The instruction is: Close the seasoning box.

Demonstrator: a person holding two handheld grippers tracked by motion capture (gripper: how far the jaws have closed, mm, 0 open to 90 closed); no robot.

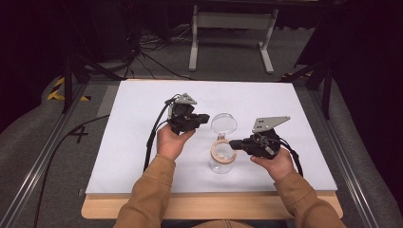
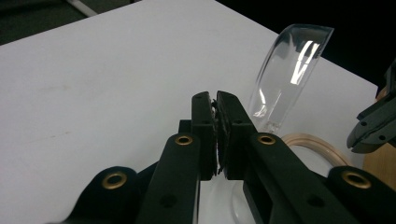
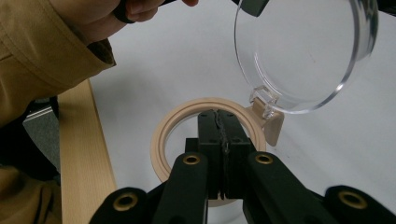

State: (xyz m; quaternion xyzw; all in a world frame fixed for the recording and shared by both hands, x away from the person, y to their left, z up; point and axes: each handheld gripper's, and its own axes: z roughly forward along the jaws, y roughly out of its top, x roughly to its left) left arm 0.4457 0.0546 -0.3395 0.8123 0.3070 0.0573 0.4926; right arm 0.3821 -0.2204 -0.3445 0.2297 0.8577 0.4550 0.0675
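High view: a clear jar (image 1: 222, 159) with a tan rim stands on the white worktop (image 1: 138, 137), near centre and toward the 6 o'clock edge. Its clear hinged lid (image 1: 224, 123) stands open, tipped back at the jar's 12 o'clock. Left tool (image 1: 204, 118) sits at the lid's 9 o'clock, just beside it, held in the left hand (image 1: 171, 141). Right tool (image 1: 231, 144) points in from 3 o'clock, its tip at the jar's rim; whether it touches, I cannot tell. Right hand (image 1: 274, 164) grips it from below.

Left gripper view: left tool (image 2: 216, 105) closed, jaws pressed together, nothing between them. Lid (image 2: 289, 70) rises at 1 o'clock of the tips; tan rim (image 2: 317, 145) at 4 o'clock.

Right gripper view: right tool (image 3: 219, 116) closed on itself, empty, tips over the jar's mouth. Tan rim (image 3: 161, 140) rings the tips; lid (image 3: 303, 51) upright at 1 o'clock, hinged to the rim.
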